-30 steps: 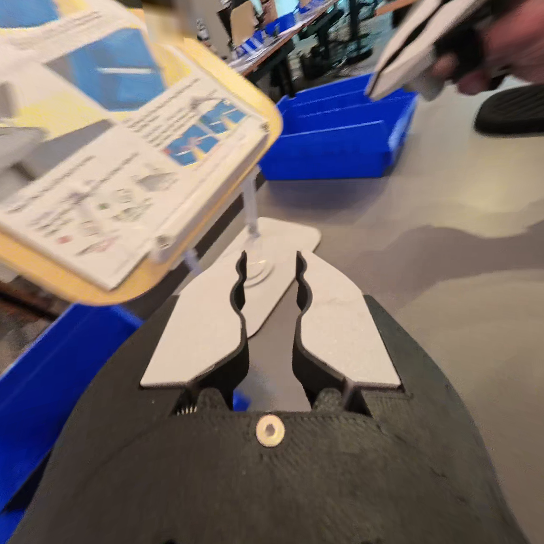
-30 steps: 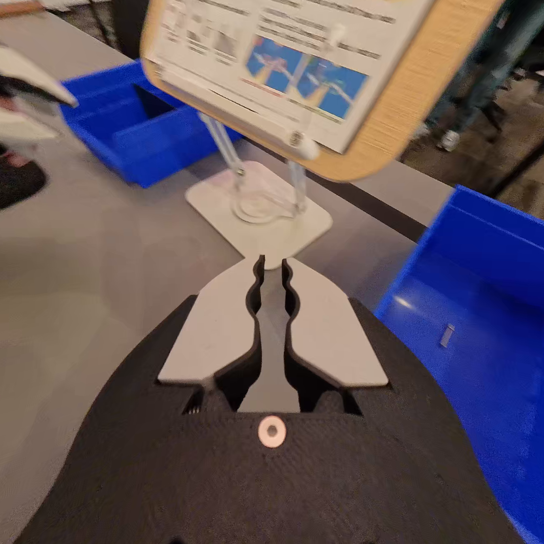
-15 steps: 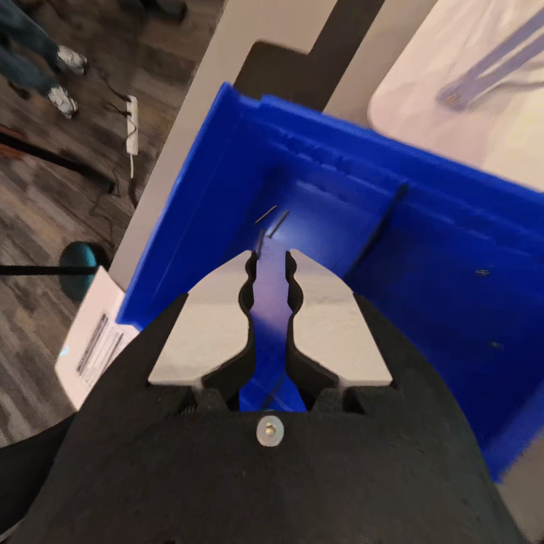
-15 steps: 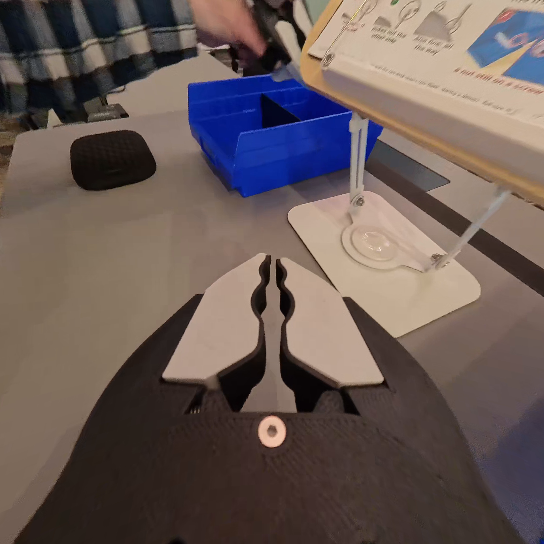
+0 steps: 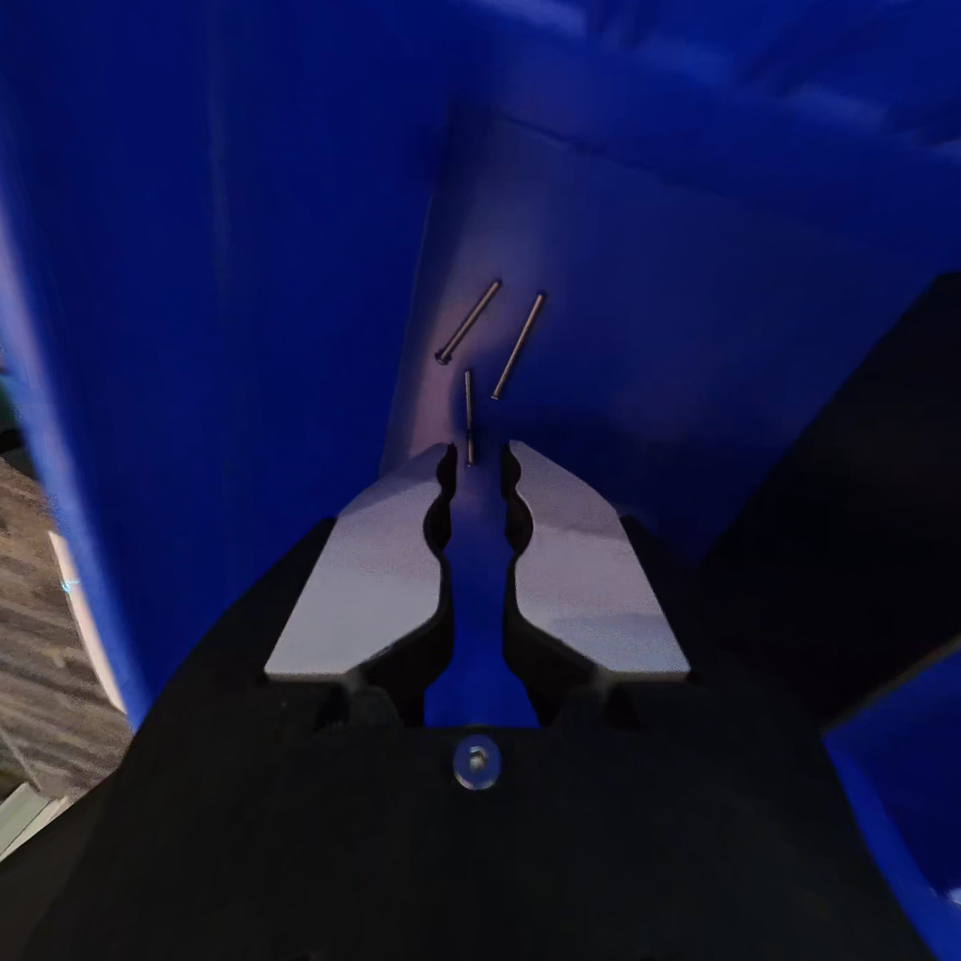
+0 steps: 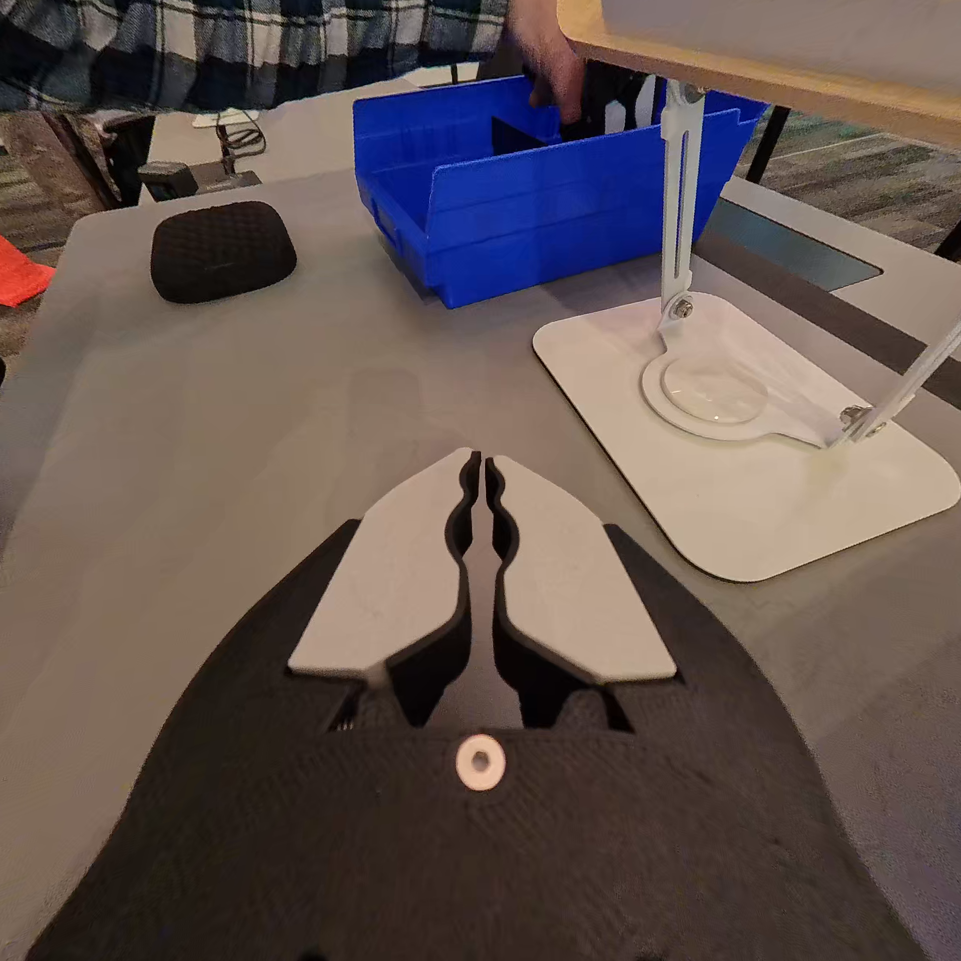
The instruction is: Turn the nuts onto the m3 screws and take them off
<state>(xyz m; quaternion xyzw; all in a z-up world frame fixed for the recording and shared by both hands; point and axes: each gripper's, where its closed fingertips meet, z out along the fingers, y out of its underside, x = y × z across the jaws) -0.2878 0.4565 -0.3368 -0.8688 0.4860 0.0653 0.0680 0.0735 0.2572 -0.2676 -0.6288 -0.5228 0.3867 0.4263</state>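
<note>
Grippers sit in separate zones. Left gripper (image 5: pixel 477 453) is lowered inside a blue bin (image 5: pixel 234 312), jaws parted; the near end of one thin metal pin (image 5: pixel 469 416) lies between the fingertips, with a gap on both sides, so nothing is gripped. Two more pins (image 5: pixel 470 322) (image 5: pixel 517 346) lie just beyond on the bin floor, beside a dark divider (image 5: pixel 832 468).

Right gripper (image 6: pixel 479 460) hovers over the grey table (image 6: pixel 208 442), fingertips almost together with nothing between them. A white stand base (image 6: pixel 728 494) lies just beside it to the right; a black pad (image 6: pixel 222 250) and the bin (image 6: pixel 520 234) sit farther off, a hand (image 6: pixel 551 67) reaching into the bin.
</note>
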